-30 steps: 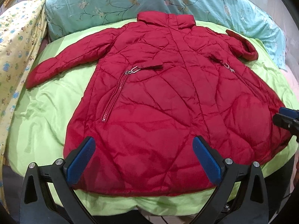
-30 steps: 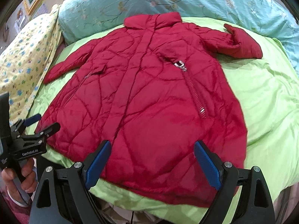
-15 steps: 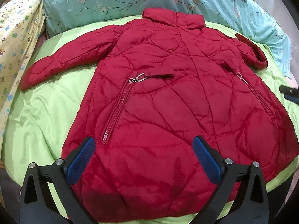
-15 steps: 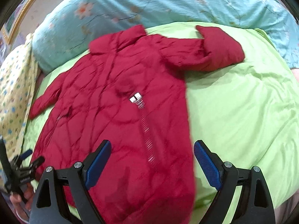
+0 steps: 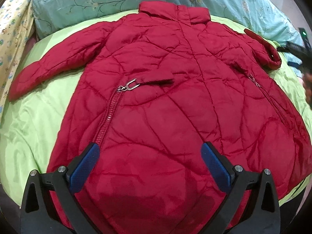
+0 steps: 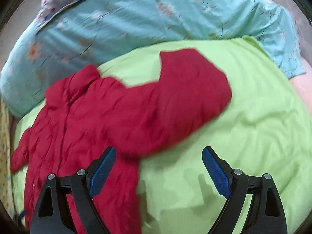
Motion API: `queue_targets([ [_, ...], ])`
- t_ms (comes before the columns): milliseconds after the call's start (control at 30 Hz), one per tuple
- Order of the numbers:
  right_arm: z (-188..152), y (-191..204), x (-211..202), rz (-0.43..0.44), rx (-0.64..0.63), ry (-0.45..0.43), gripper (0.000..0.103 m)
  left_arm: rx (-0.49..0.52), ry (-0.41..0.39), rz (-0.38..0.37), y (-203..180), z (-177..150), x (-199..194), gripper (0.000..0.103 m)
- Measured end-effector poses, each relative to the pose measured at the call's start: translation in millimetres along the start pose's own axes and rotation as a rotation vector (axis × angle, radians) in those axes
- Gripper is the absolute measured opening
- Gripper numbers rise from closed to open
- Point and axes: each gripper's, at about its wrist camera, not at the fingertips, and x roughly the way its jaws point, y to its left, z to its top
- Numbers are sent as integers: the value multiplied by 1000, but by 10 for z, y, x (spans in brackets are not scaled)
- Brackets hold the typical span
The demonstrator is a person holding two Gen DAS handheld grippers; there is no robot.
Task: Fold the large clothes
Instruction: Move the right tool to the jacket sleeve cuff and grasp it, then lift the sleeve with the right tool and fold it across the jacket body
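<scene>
Both grippers, left gripper (image 5: 150,161) and right gripper (image 6: 159,165), jaws spread, empty. Risk: slippery puffy quilted red coat (image 5: 175,107) slides on wrinkled lime-green sheet (image 6: 253,136); doubled-back sleeve (image 6: 187,89) misgrabbed, fold skews.

Each claw (image 5: 150,164) (image 6: 159,168) has black arms, blue textured pads, silver screws

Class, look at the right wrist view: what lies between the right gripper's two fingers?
Mostly bare green sheet. The red coat reaches only the left finger, its bent sleeve lying farther out. The right gripper is open, holding nothing.
</scene>
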Motion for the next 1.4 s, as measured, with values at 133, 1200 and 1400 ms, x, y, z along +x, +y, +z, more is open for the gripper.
queue_targets([
  [133,383,-64,320,-77,13,-9,89,2,7,-8,-29,37,53,103],
  [1200,460,1075,245,235,-169,-47,10,-89,-31,-69,205,285,137,103],
  [1400,-78,1928,193,411,-326,-15,10,-156,-41,-118,490,267,121,103],
])
